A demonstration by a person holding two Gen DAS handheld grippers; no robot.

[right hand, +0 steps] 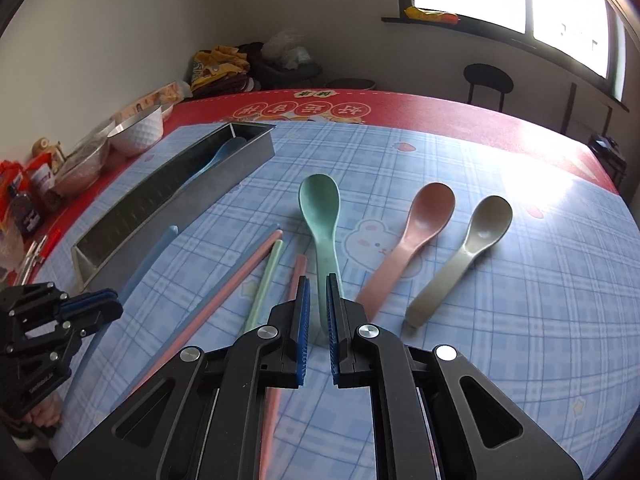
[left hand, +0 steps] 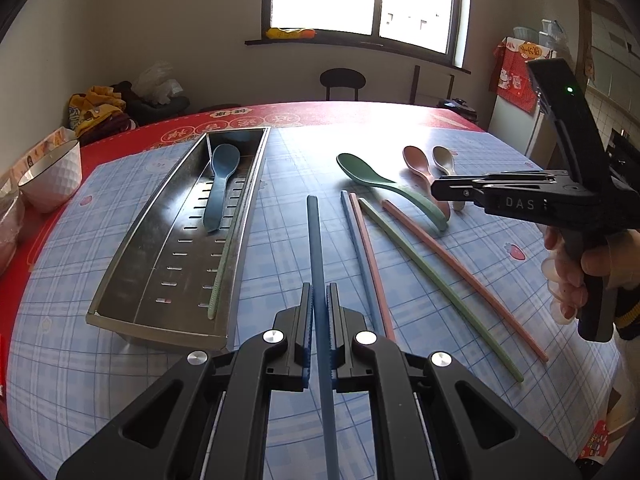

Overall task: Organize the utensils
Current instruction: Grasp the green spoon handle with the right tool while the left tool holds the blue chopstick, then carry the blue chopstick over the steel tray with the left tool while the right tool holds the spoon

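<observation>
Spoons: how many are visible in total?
4. Blue spoon lies in the metal tray; green spoon, pink spoon and beige spoon lie on the tablecloth.

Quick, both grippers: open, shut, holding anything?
Left gripper: shut on the blue chopstick.
Right gripper: jaws around the green spoon handle; a closed grip cannot be told.

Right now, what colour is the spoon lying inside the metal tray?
Dark blue spoon in the tray, clearest in the left wrist view.

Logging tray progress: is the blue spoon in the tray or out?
In. The blue spoon lies inside the tray, bowl toward its far end, with a green chopstick along the right wall.
</observation>
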